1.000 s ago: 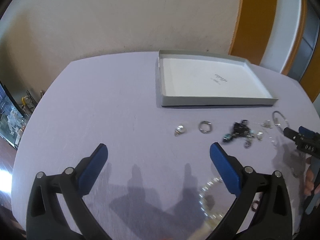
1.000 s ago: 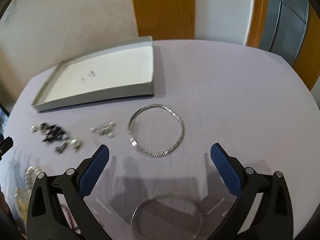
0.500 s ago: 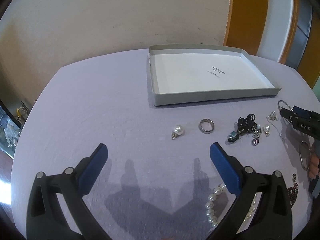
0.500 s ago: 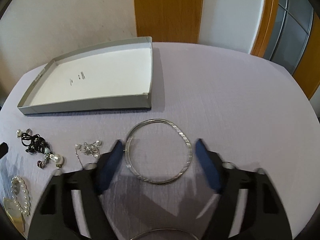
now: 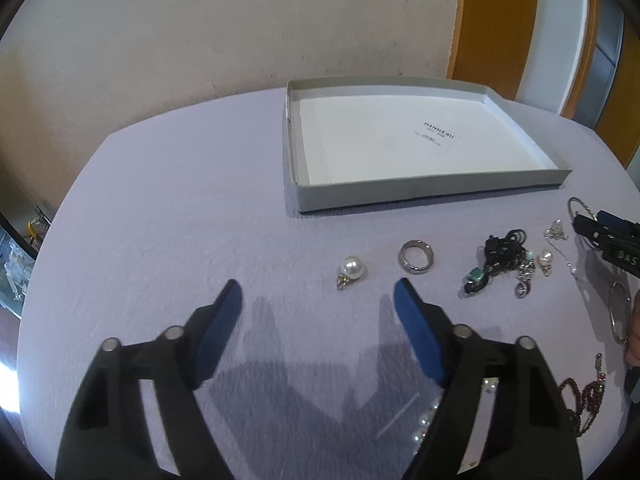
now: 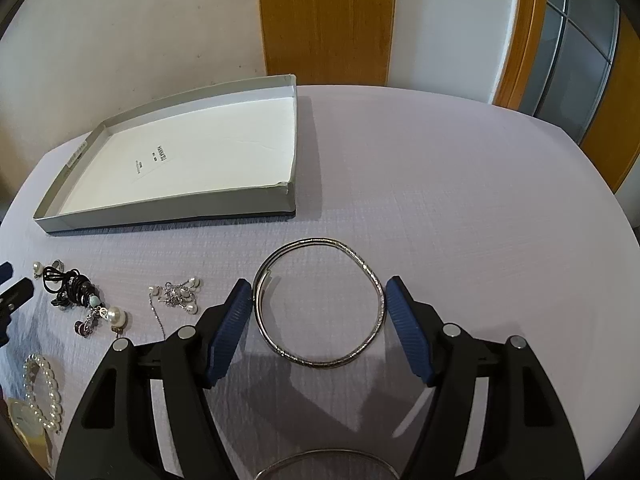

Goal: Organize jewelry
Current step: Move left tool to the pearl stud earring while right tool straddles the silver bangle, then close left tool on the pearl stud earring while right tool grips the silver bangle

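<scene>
A shallow grey box [image 5: 420, 194] with a white inside lies empty on the lilac table; it also shows in the right wrist view [image 6: 168, 208]. My left gripper [image 5: 318, 294] is open above the table, just short of a pearl pendant [image 5: 351, 270] and a silver ring [image 5: 416, 260]. My right gripper [image 6: 318, 294] is open with its blue fingers either side of a silver bangle [image 6: 376, 280], low over it. A dark tangle of chains and charms [image 5: 500, 258] lies to the right of the ring.
A pearl bracelet [image 6: 44, 392], a small silver chain cluster [image 6: 180, 294] and a second bangle [image 6: 320, 460] lie near the front edge. A red bead chain [image 5: 588, 392] lies front right. A wall and an orange door frame stand behind the table.
Both grippers have moved forward and lower over the table and their jaws have narrowed. The right one now straddles the silver bangle. The left one has neared the pearl pendant and ring.
</scene>
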`<state>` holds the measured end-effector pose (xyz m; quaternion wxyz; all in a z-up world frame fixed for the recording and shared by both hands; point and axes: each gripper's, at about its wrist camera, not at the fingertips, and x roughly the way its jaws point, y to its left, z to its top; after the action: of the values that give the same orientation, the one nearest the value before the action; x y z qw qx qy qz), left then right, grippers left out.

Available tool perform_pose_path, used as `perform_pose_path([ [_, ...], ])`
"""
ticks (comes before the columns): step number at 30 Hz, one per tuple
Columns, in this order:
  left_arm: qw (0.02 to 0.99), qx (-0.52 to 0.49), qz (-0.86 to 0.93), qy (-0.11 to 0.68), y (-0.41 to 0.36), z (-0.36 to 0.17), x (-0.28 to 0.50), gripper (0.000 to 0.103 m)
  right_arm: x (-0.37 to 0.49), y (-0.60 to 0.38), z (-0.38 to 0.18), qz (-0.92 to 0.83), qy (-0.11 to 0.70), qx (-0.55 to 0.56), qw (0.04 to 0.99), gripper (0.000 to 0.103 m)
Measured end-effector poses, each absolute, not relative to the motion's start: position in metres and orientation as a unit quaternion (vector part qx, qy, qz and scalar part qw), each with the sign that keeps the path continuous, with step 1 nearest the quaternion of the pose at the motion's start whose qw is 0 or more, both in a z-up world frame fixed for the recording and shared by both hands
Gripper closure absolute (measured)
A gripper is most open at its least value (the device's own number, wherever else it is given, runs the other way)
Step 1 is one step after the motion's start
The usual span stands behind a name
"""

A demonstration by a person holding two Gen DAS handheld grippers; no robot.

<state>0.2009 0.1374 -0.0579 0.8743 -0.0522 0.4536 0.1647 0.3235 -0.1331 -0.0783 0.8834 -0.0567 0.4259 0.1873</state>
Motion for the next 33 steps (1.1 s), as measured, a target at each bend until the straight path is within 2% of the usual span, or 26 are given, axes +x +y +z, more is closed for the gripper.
perform_pose_path([
  [3,0.871,-0.058,0.160,0.461,0.139,-0.063,0.206,0.041,0.324,-0.133,-0.078,0.188,0.426,-0.056,0.883,0.033],
  [14,0.877,-0.065,0.141,0.455,0.132,-0.062,0.222,0.059,0.323,-0.135,-0.079,0.191,0.425,-0.049,0.883,0.032],
  [25,0.883,-0.050,0.131,0.448,0.123,-0.062,0.227,0.088,0.322,-0.135,-0.080,0.193,0.425,-0.041,0.883,0.032],
  [33,0.886,-0.041,0.130,0.444,0.120,-0.063,0.228,0.090,0.323,-0.135,-0.080,0.194,0.425,-0.039,0.883,0.032],
])
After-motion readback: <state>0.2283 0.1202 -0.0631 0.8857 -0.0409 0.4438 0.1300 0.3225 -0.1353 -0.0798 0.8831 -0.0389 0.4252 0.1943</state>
